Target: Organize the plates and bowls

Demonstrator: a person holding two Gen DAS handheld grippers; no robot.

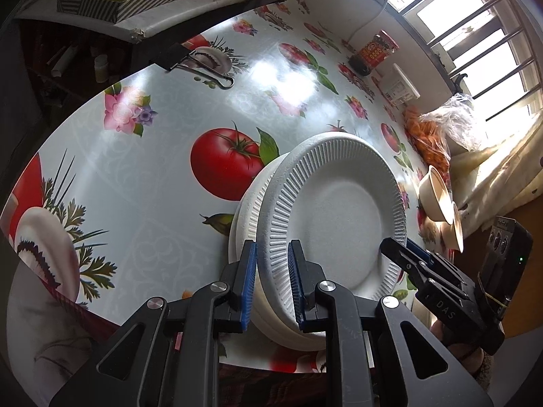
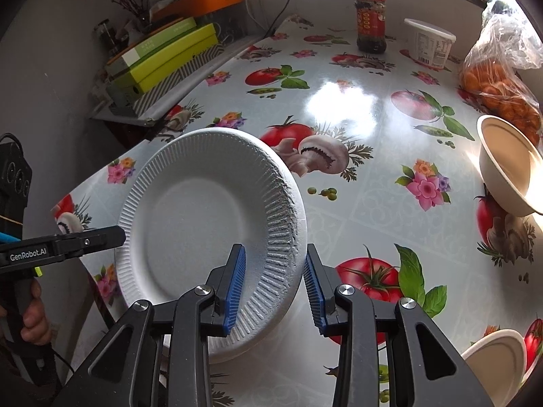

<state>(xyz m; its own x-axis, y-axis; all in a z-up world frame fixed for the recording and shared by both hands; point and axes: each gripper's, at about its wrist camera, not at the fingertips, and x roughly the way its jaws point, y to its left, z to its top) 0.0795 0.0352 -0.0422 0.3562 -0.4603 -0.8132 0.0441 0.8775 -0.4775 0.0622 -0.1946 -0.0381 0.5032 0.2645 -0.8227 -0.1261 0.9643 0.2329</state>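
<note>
A white foam plate (image 1: 332, 210) with a ribbed rim lies tilted on top of another white foam plate (image 1: 247, 210) near the table's front edge. My left gripper (image 1: 271, 281) straddles the top plate's near rim; its jaws look closed on it. My right gripper (image 2: 273, 285) has its jaws either side of the same plate's (image 2: 210, 224) right rim, with a gap on the right side. The right gripper also shows in the left wrist view (image 1: 407, 254). Two beige bowls (image 2: 509, 169) (image 2: 495, 363) sit at the right.
The table (image 2: 356, 156) has a glossy cloth printed with tomatoes and flowers. At the back stand a red-labelled jar (image 2: 370, 22), a white tub (image 2: 431, 42) and a bag of oranges (image 2: 502, 81). A shelf with green boxes (image 2: 163, 57) is at the left.
</note>
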